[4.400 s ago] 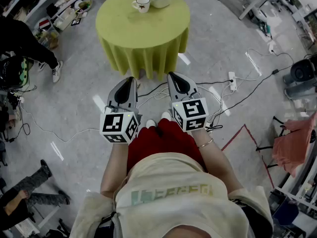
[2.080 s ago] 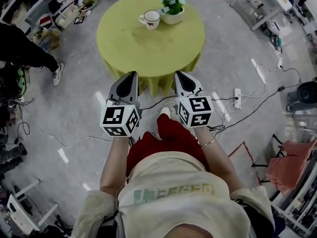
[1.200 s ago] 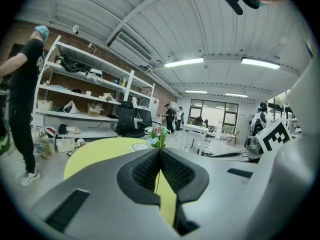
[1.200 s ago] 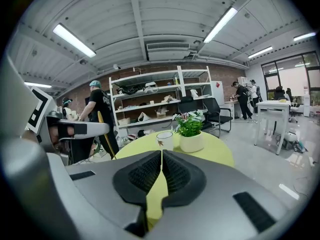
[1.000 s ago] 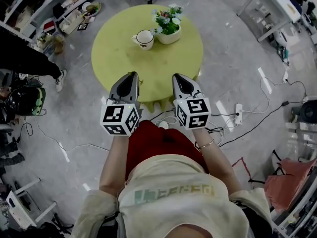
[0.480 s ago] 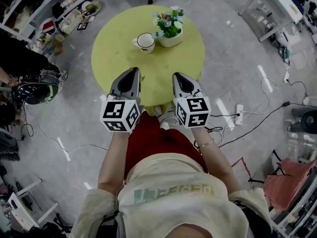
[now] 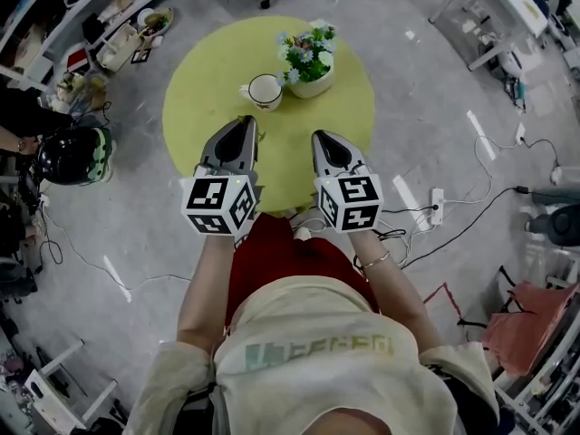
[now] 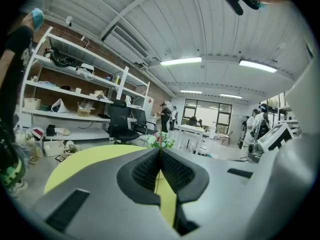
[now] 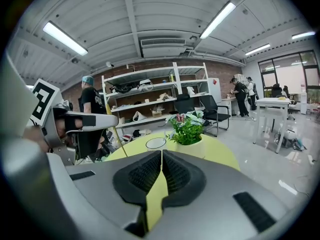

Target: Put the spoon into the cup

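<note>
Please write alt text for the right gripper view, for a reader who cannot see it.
The right claw, shut and empty, points over a round yellow-green table toward a white cup and a potted plant. At the left, the left claw holds a thin golden rod, probably the spoon.

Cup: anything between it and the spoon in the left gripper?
Nothing visible. The left gripper, shut on the spoon, has only bare yellow tablecloth between it and the cup. The potted plant stands close beside the cup on its right, off the straight path.
</note>
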`<move>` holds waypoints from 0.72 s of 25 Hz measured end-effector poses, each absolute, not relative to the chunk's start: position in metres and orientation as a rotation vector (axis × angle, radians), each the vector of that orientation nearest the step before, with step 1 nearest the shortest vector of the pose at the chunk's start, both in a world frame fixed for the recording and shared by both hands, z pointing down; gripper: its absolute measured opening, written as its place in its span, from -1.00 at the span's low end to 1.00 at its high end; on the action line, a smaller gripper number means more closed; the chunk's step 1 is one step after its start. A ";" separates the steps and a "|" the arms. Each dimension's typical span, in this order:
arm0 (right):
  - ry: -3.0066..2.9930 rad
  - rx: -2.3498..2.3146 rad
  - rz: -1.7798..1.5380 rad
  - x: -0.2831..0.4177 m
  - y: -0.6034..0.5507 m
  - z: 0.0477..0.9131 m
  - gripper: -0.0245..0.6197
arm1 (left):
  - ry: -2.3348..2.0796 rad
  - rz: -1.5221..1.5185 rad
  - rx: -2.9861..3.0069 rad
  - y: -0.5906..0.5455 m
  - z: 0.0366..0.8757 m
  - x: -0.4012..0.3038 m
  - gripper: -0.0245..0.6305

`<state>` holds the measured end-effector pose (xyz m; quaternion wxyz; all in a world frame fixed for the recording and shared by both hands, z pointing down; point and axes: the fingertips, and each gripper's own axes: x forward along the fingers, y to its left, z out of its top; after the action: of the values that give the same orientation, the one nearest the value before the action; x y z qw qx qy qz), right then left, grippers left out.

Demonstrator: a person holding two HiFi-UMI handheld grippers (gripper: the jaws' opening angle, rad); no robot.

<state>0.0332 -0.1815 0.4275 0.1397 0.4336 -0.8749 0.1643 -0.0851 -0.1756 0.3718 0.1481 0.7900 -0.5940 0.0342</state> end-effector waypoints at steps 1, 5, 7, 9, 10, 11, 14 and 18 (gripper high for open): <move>-2.526 1.257 0.473 0.031 -0.186 0.427 -0.81 | -1.701 0.096 2.276 -0.180 0.371 -0.087 -0.85; -2.516 1.277 0.468 0.024 -0.203 0.425 -0.81 | -1.675 0.085 2.299 -0.200 0.367 -0.090 -0.85; -2.513 1.287 0.465 0.022 -0.209 0.424 -0.81 | -1.663 0.079 2.314 -0.208 0.364 -0.090 -0.85; -2.511 1.296 0.461 0.018 -0.215 0.421 -0.81 | -1.655 0.073 2.330 -0.216 0.359 -0.093 -0.85; -2.510 1.302 0.459 0.015 -0.218 0.420 -0.81 | -1.651 0.070 2.337 -0.220 0.357 -0.096 -0.85; -2.509 1.308 0.457 0.012 -0.221 0.418 -0.81 | -1.646 0.067 2.344 -0.224 0.355 -0.099 -0.85; -2.507 1.327 0.453 0.007 -0.228 0.414 -0.81 | -1.636 0.060 2.363 -0.235 0.350 -0.104 -0.85; -2.497 1.359 0.450 0.005 -0.234 0.408 -0.81 | -1.620 0.053 2.387 -0.247 0.344 -0.107 -0.85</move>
<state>0.0047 -0.2341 0.4083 0.1313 0.4680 -0.8601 0.1551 -0.1070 -0.2468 0.3435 0.1280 0.8205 -0.5568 0.0181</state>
